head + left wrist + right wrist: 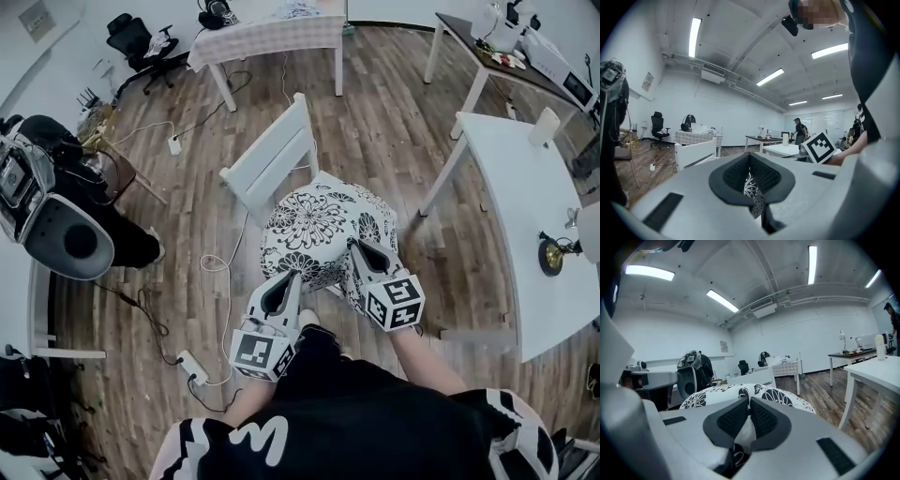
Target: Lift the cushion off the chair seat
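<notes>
The round cushion in black-and-white flower-print fabric (319, 230) sits at the centre of the head view. It hangs by its near edge from both grippers, over the seat of the white slatted wooden chair (272, 159). From above I cannot confirm that its far edge is clear of the seat.

The left gripper (287, 281) has its jaws pinched together on a thin fold of the printed cover, seen in the left gripper view (751, 183). The right gripper (361, 247) is closed the same way on a fold of cover, with the cushion (740, 391) bulging just beyond its tips (749, 414).

Risks, as judged:
- Both holds take only fabric, not the filling, so a tug or swing may pull a fold out of the jaws and drop that side.
- The unsupported far side may sag and catch on the chair back.
- The white table (525, 206) at the right of the frame stands near, so a sideways carry could brush it.
- A white power strip (192, 366) and its cables lie on the wooden floor at the lower left, near the person, and could trip a backward step.
</notes>
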Demonstrator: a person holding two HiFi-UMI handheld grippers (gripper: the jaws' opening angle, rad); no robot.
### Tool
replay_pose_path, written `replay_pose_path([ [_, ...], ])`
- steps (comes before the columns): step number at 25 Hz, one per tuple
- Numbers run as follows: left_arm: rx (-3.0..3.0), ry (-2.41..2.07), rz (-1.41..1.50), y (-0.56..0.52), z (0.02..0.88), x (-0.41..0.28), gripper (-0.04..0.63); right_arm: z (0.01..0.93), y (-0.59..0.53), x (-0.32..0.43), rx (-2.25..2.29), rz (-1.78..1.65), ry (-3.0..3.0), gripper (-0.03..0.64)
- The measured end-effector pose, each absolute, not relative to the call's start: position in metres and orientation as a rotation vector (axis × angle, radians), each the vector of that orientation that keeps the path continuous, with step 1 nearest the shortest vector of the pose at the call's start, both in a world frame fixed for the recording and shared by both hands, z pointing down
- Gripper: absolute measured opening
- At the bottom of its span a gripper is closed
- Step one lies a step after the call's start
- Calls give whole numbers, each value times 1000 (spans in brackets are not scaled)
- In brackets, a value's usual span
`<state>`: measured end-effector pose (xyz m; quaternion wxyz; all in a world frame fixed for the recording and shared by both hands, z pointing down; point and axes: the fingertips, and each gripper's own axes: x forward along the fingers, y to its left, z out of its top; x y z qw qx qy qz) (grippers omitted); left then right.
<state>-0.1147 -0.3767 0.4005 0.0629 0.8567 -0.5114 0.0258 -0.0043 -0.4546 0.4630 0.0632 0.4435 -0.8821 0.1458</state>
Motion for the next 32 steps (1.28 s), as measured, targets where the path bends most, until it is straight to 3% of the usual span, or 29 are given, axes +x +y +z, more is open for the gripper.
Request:
replay_pose_path([
  [32, 2531, -1622, 63, -304, 405, -100, 5, 420, -382, 14, 1328, 388, -2782, 31],
])
